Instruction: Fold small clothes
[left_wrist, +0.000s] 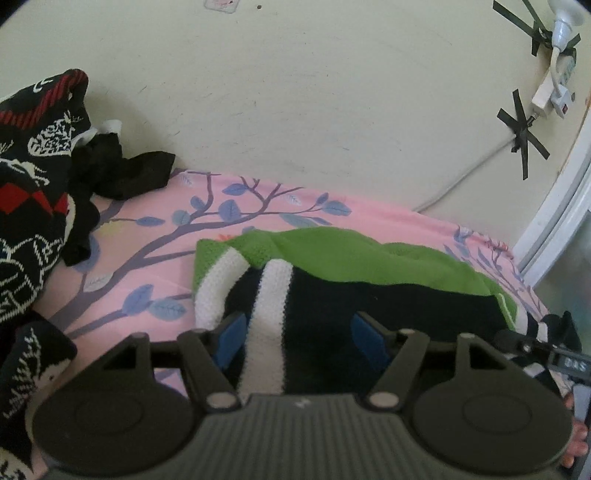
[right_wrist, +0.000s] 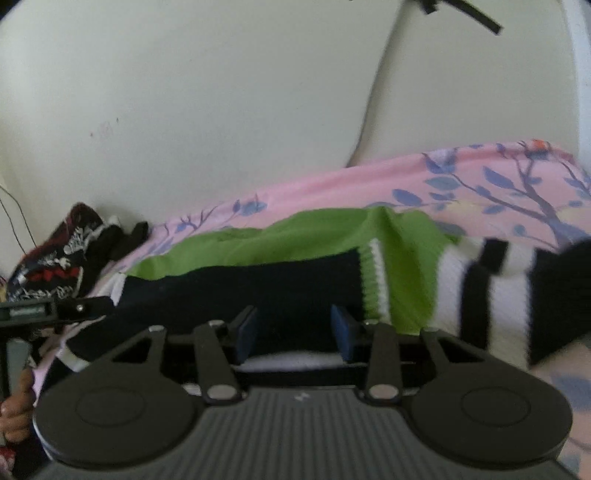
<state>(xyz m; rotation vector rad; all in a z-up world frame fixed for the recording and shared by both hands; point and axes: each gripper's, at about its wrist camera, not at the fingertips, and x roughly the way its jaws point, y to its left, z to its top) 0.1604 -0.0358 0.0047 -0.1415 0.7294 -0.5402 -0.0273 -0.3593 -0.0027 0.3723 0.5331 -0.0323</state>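
A small knit sweater (left_wrist: 362, 258) in green, navy and white lies on the pink sheet (left_wrist: 147, 236) right in front of both grippers. My left gripper (left_wrist: 301, 339) is open just above its near edge, a white stripe (left_wrist: 269, 306) running between the blue pads (left_wrist: 232, 339). In the right wrist view the same sweater (right_wrist: 280, 240) stretches across, its black-and-white striped sleeve (right_wrist: 491, 295) off to the right. My right gripper (right_wrist: 294, 332) stands over the navy band (right_wrist: 258, 288), pads apart, with dark fabric lying between them but not squeezed.
A pile of black, red and white patterned knitwear (left_wrist: 33, 177) and a black garment (left_wrist: 122, 173) sit at the left against the cream wall (left_wrist: 295, 92). A taped cable and power strip (left_wrist: 546, 96) hang on the wall at right, beside a white frame (left_wrist: 554, 214).
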